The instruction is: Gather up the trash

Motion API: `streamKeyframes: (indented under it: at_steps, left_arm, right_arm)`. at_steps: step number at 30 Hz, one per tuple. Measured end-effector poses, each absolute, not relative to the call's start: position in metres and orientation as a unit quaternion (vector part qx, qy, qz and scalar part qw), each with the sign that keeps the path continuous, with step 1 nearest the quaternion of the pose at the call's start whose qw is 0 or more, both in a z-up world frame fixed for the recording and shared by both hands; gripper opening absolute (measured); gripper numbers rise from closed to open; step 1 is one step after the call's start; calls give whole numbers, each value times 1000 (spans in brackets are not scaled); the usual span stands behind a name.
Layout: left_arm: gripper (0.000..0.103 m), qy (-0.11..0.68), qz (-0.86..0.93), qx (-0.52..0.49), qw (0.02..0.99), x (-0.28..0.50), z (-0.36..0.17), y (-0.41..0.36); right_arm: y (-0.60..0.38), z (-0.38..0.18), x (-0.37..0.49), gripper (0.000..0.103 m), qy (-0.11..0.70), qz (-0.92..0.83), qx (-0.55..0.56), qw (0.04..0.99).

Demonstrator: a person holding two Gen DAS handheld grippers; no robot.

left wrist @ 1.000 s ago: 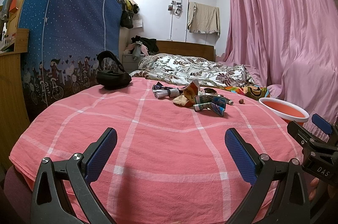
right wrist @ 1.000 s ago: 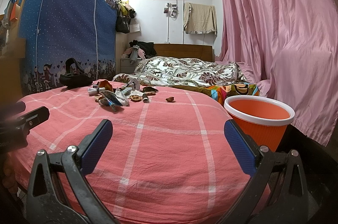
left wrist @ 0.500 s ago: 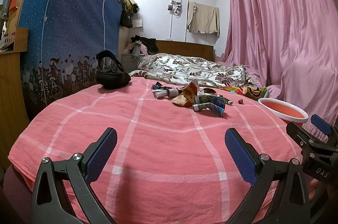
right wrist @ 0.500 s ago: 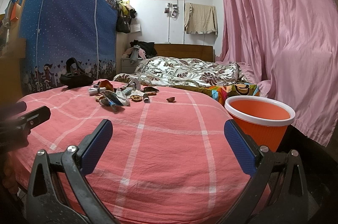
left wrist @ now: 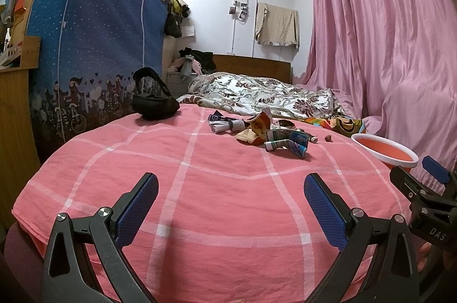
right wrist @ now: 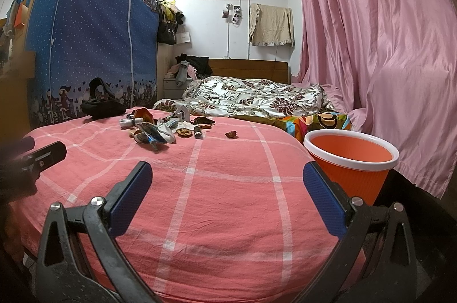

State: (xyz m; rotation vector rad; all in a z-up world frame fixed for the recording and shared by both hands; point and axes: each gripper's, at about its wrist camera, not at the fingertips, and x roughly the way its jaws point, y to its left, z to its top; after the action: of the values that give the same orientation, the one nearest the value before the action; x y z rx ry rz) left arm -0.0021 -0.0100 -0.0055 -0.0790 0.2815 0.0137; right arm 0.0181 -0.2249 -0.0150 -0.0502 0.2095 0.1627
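Left wrist view. The left gripper point(left wrist: 230, 203) fills the lower frame at 6 o'clock, its blue-padded fingers point(left wrist: 136, 208) spread wide apart with nothing between them, above the pink checked bedspread point(left wrist: 200, 188). The trash pile point(left wrist: 258, 130) of crumpled wrappers, tubes and paper lies on the bedspread at about 1 o'clock from the gripper, well apart from it. A small brown scrap point(left wrist: 328, 137) sits alone just right of the pile. A black bag point(left wrist: 154, 106) rests on the bedspread at 11 o'clock. The orange bin point(left wrist: 384, 153), white-rimmed, stands beside the bed at 3 o'clock, and part of the right gripper point(left wrist: 428, 188) shows just below it at the frame's right edge.

Right wrist view. The right gripper point(right wrist: 227, 200) sits at 6 o'clock, its fingers likewise held wide apart and gripping nothing. The trash pile point(right wrist: 160, 128) lies at 11 o'clock, well apart from the gripper; the brown scrap point(right wrist: 230, 134) lies at 12 o'clock, to the right of the pile. The orange bin point(right wrist: 351, 163) stands at 3 o'clock, touching or just beside the edge of the bed; its visible interior shows only orange wall. A floral quilt point(right wrist: 251, 100) is heaped behind the bedspread, and a pink curtain point(right wrist: 371, 46) hangs at 2 o'clock.
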Motion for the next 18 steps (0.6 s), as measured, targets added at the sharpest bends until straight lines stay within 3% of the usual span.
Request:
streamKeyframes:
  at_steps: [18]
  left_arm:
    - [100,123,13,-41,991,8,16,-6]
  right_arm:
    - [-227,17,38,103,81,96,-26,992]
